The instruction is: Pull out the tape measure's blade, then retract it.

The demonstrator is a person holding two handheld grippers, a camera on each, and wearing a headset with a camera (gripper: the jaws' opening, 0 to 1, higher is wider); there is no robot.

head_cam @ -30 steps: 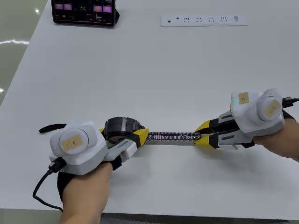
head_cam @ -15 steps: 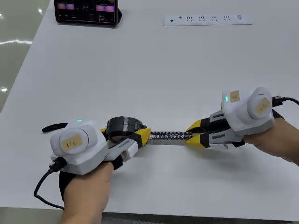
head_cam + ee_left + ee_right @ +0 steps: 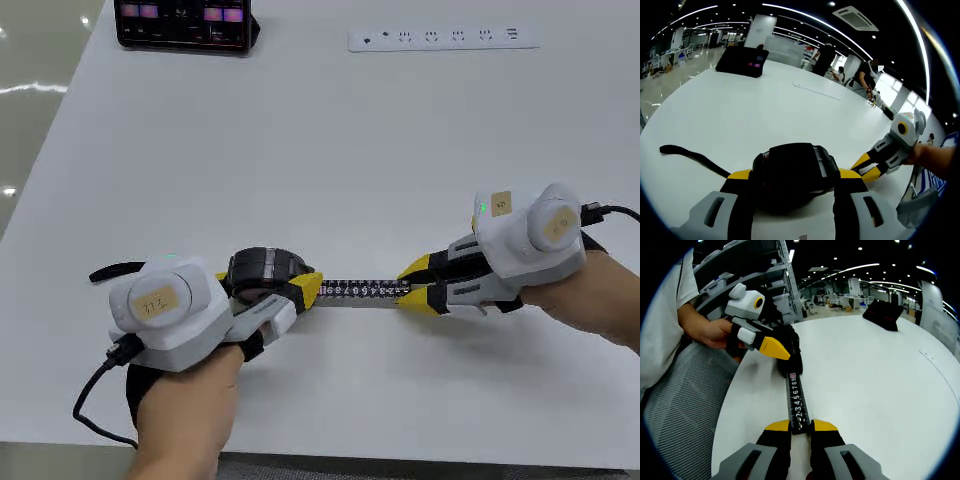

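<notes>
Near the front edge of the white table [image 3: 300, 150], the black tape measure [image 3: 262, 270] sits on the surface, clenched between the jaws of the left gripper [image 3: 795, 180], its mouth facing right. Its blade [image 3: 363, 290] is out, lying flat with the numbers up, its long axis running left to right along the table's edge. At its far end the right gripper [image 3: 415, 287] is pinched tight on the blade tip.

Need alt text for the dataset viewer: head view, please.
The left gripper clamps a black tape measure case on a white table while the right gripper pinches the end of its partly extended blade. A power strip and a lit screen sit at the far edge.
</notes>
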